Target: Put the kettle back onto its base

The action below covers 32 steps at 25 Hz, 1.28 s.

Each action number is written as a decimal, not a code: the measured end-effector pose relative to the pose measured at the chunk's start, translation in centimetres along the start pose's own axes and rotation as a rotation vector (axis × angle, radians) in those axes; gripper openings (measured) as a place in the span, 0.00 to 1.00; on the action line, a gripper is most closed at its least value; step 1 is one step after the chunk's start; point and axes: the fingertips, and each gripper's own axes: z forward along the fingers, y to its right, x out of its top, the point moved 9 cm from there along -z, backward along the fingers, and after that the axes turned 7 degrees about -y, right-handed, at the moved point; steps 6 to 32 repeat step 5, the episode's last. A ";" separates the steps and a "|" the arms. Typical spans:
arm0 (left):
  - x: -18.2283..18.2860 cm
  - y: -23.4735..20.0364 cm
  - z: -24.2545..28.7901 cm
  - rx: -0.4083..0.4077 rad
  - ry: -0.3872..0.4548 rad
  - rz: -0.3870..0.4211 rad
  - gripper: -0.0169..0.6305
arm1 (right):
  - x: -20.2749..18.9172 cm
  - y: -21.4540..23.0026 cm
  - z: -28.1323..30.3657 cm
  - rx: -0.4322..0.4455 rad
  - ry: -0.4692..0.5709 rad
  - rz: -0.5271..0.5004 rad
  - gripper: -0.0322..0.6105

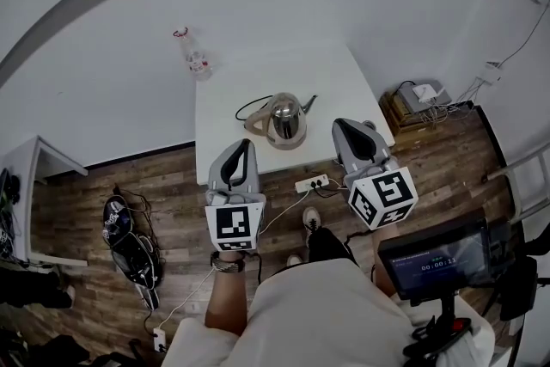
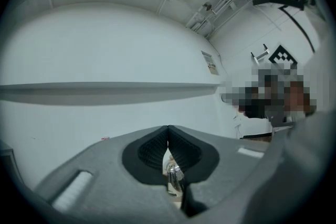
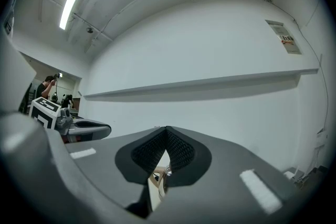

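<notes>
up close, the left gripper (image 2: 168, 132) has its ribbed black pads pressed together at the tip with nothing pinched between them. a narrow slit opens lower down, and through it shows a sliver of the shiny steel kettle (image 2: 174, 173). the right gripper (image 3: 166, 132) matches it: pads meeting at the tip, empty, a thin strip of the kettle showing below. in both gripper views the gripper's own grey body blocks the table, so the kettle's foot is cut off and most of each view is plain white wall (image 3: 210, 55).

from the head view the kettle stands on the white table (image 1: 344, 73), near its front edge, between the two grippers and a little beyond their tips, touching neither. a black cord (image 1: 245, 109) loops out from its left side. the kettle's body covers what lies under it, so i cannot tell whether it is seated on a base. a clear bottle (image 1: 194, 56) stands at the table's far left corner, small and hard to make out. a power strip (image 1: 312, 183) lies on the wooden floor (image 1: 172, 185) by the front edge.

both grippers are held level, side by side, pointing over the table edge toward the wall. each marker cube (image 1: 234, 223) faces up at the camera. the left forearm (image 1: 225, 305) shows behind its cube; the right hand is hidden by the other cube.
</notes>
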 end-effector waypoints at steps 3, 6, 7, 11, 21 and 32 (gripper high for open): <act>-0.3 -0.3 0.6 0.009 -0.009 -0.007 0.04 | -0.4 0.5 0.5 -0.003 -0.007 0.014 0.05; -0.4 -0.5 1.0 0.015 -0.011 -0.011 0.04 | -0.5 0.9 1.0 -0.006 -0.009 0.021 0.05; -0.4 -0.5 1.0 0.015 -0.011 -0.011 0.04 | -0.5 0.9 1.0 -0.006 -0.009 0.021 0.05; -0.4 -0.5 1.0 0.015 -0.011 -0.011 0.04 | -0.5 0.9 1.0 -0.006 -0.009 0.021 0.05; -0.4 -0.5 1.0 0.015 -0.011 -0.011 0.04 | -0.5 0.9 1.0 -0.006 -0.009 0.021 0.05; -0.4 -0.5 1.0 0.015 -0.011 -0.011 0.04 | -0.5 0.9 1.0 -0.006 -0.009 0.021 0.05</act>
